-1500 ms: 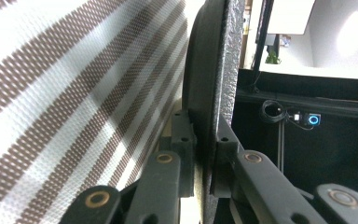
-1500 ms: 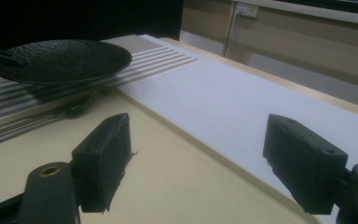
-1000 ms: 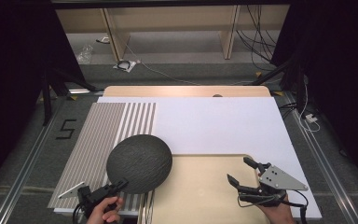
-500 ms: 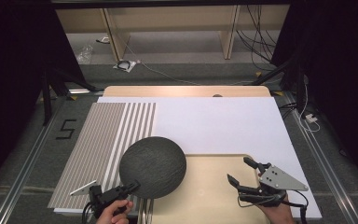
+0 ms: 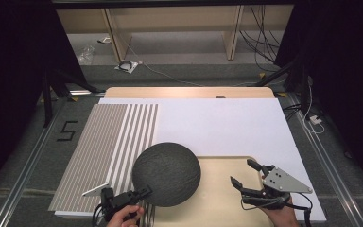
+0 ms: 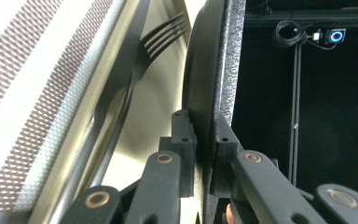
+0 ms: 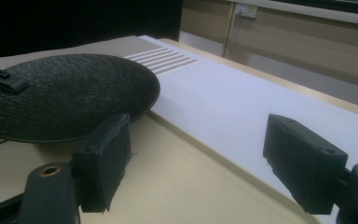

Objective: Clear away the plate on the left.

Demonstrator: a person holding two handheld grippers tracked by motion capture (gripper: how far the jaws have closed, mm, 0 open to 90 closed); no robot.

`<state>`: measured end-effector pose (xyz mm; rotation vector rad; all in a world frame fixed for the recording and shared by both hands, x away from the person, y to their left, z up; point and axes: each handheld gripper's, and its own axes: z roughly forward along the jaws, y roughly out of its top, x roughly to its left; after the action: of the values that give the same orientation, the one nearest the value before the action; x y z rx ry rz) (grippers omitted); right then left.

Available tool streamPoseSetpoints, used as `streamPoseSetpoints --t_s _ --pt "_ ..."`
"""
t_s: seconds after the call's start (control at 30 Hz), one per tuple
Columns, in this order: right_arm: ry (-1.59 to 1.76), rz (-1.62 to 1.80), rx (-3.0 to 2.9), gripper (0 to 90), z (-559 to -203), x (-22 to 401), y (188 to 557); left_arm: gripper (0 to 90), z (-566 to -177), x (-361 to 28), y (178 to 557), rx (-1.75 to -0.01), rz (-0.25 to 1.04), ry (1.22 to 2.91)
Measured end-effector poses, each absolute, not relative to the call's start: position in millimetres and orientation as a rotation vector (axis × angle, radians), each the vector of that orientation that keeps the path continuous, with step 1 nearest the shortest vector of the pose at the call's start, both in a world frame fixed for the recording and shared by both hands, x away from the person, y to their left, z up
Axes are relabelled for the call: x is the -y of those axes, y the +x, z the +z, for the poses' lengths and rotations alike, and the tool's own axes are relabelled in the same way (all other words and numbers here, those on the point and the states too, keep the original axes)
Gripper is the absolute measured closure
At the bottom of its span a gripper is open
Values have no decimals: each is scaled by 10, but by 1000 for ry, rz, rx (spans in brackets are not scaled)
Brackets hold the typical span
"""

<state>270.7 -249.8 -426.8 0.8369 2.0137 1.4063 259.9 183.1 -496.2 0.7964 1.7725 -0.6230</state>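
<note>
Your left gripper point(image 5: 142, 193): jaws clamped on the near-left rim of the round black textured plate point(image 5: 166, 173), one pad on each face. The plate sits level at the near centre, over the edge of the beige tray point(image 5: 217, 208) and the striped placemat point(image 5: 104, 146). A fork point(image 6: 135, 79) lies on the tray beneath it, seen in the left gripper view. Your right gripper point(image 5: 246, 177): jaws wide apart, holding nothing, above the tray's right side, near the plate but not touching. White sheet point(image 5: 217, 125): on the far side.
</note>
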Motion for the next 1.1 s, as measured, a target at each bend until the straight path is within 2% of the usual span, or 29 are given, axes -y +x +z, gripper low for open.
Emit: streamPoseSetpoints --t_s 1.1 --pt "836 1410 -2009 241 -4266 2505 2708 832 -4981 -1374 2656 -1737 -711 975"
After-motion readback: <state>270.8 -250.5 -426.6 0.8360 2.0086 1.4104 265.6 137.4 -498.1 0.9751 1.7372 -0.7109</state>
